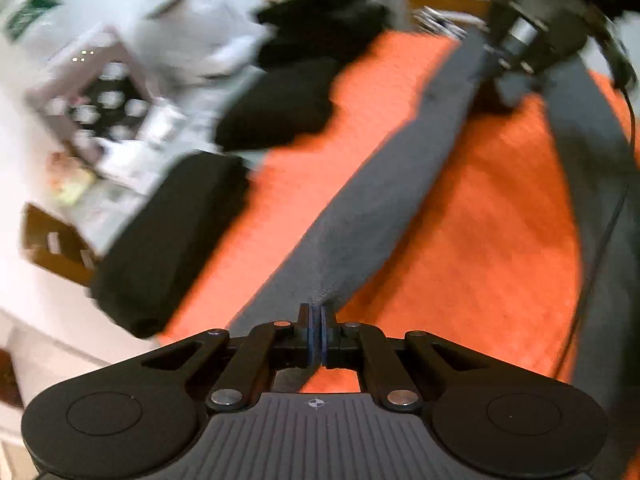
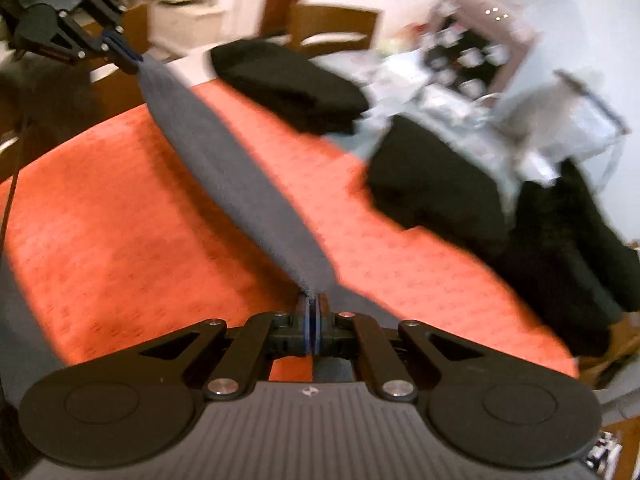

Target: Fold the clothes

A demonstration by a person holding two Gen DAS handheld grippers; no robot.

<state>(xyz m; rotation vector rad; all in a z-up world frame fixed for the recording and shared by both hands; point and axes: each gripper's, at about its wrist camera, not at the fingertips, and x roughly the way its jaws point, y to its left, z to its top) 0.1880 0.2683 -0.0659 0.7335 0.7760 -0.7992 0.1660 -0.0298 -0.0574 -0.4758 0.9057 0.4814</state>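
Orange and faintly patterned, a tablecloth (image 2: pixel 120 208) covers the table under everything, its weave looking coarse and matte. Along its far edge sit folded black garments (image 2: pixel 436 188) in soft, thick, rounded stacks, one (image 2: pixel 288 84) lying apart from the others. Behind them a white surface holds blurred clutter I cannot make out, and a wooden chair (image 2: pixel 332 28) stands beyond the table.

The grey garment (image 2: pixel 236 184) hangs above the cloth, pulled into a long narrow band with a fuzzy, fleece-like surface. Its long axis runs straight from one gripper to the other, wider in the middle and tapering to each pinched end.

The left gripper (image 1: pixel 318 312) has its blue-padded fingers (image 1: pixel 313 336) pressed together on one end of the band. The right gripper (image 2: pixel 311 300) is clamped likewise on the opposite end.
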